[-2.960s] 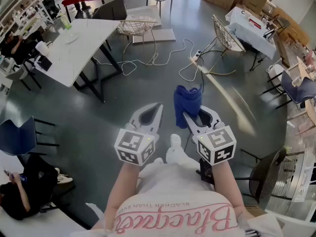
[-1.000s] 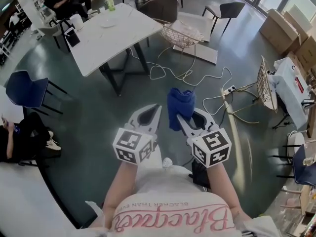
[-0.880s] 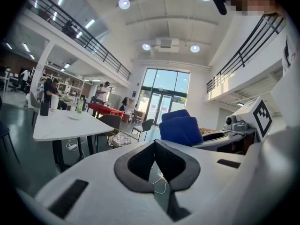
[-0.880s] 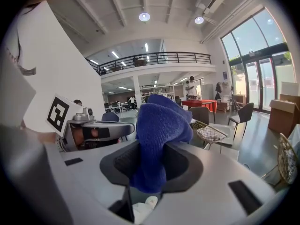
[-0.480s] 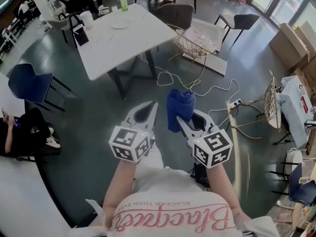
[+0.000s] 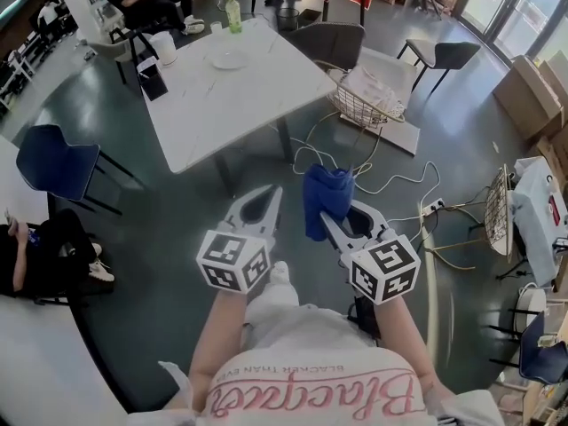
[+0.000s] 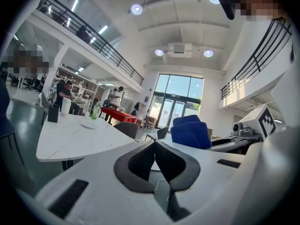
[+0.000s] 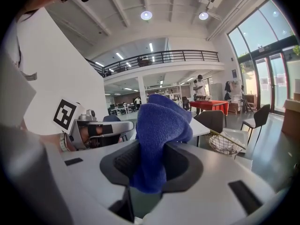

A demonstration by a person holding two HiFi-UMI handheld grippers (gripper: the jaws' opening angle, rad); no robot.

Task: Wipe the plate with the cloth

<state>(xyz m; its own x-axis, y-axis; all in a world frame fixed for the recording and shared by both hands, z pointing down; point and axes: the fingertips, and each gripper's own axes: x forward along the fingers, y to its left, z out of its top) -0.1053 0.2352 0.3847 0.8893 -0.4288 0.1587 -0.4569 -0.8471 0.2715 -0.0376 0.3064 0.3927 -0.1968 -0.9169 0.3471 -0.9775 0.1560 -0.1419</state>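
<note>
A small white plate (image 6: 229, 59) lies on the white table (image 6: 257, 96) ahead of me; in the left gripper view the plate (image 7: 88, 124) shows at the table's (image 7: 70, 139) far side. My right gripper (image 6: 330, 213) is shut on a bunched blue cloth (image 6: 325, 198), which stands up out of the jaws. In the right gripper view the cloth (image 8: 159, 125) fills the gap of the right gripper (image 8: 151, 149). My left gripper (image 6: 274, 193) is held level beside it, shut and empty; its own view shows the left gripper (image 7: 153, 142) with jaws together. Both grippers hang in the air, short of the table.
On the table stand a green bottle (image 6: 232, 11), a white jug (image 6: 164, 47) and a black object (image 6: 151, 80). A blue chair (image 6: 53, 162) is at the left, grey chairs (image 6: 333, 43) behind the table. A wire basket (image 6: 368, 100) and cables (image 6: 390, 180) lie on the floor.
The white table with the plate has come nearer and more to the middle of the head view. Both grippers keep the same pose, the cloth still in the right one.
</note>
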